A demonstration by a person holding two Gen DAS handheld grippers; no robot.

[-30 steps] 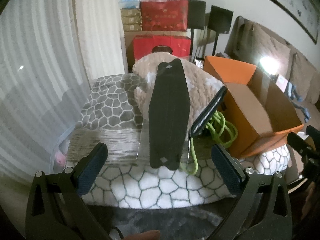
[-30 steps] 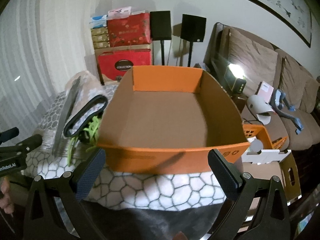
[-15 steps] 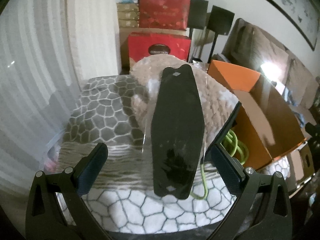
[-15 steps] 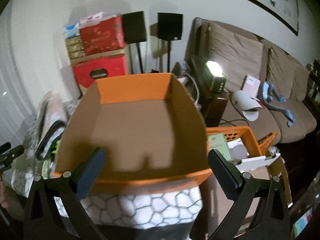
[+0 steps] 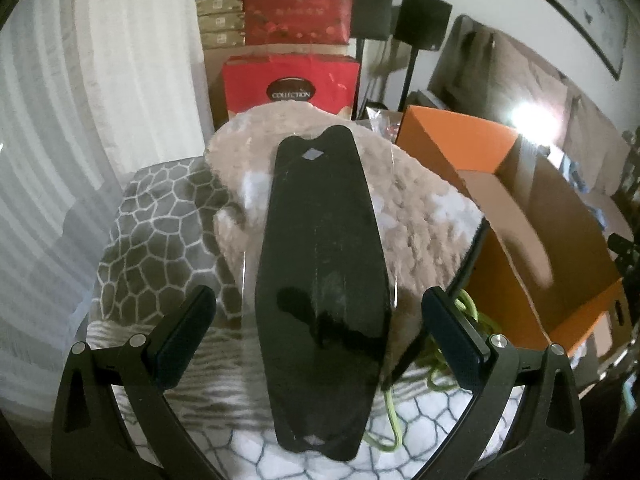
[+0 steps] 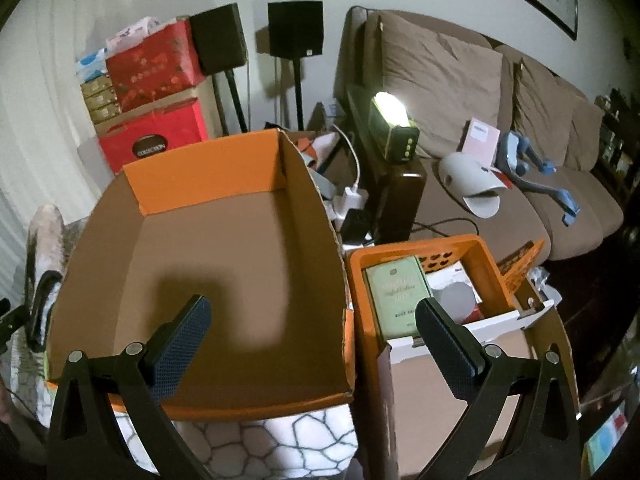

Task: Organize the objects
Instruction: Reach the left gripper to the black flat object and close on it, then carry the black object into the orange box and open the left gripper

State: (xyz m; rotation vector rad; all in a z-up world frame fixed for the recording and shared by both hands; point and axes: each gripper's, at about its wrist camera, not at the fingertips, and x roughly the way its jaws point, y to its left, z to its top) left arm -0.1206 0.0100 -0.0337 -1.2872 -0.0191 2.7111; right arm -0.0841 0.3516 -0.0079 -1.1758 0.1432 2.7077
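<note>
The left gripper hangs low over a surface draped in a patterned blanket, its jaws spread wide and holding nothing. Between them, lying lengthwise away from the camera, is a long flat black item sealed in clear plastic; its far end rests on a beige fluffy throw, its near end on the blanket. It appears to be a packaged black face mask, though that cannot be confirmed. Just to its right a thin black strap-like object leans at an angle, with a bright green cord coiled below it. Further right sits an open orange cardboard box, the likely destination. The right gripper hovers above that same orange cardboard box, jaws equally wide and empty; the box interior is bare. Beside it, lower down, an orange crate holds a green book and other small things. The step in hand seems to be picking up the black packet with the left gripper. To do it well, the jaws should straddle the packet's narrower sides, settle low enough to catch the thin plastic edge, and close without snagging the cord or the strap alongside, since a flat slippery packet on soft fabric can easily slide away.
</note>
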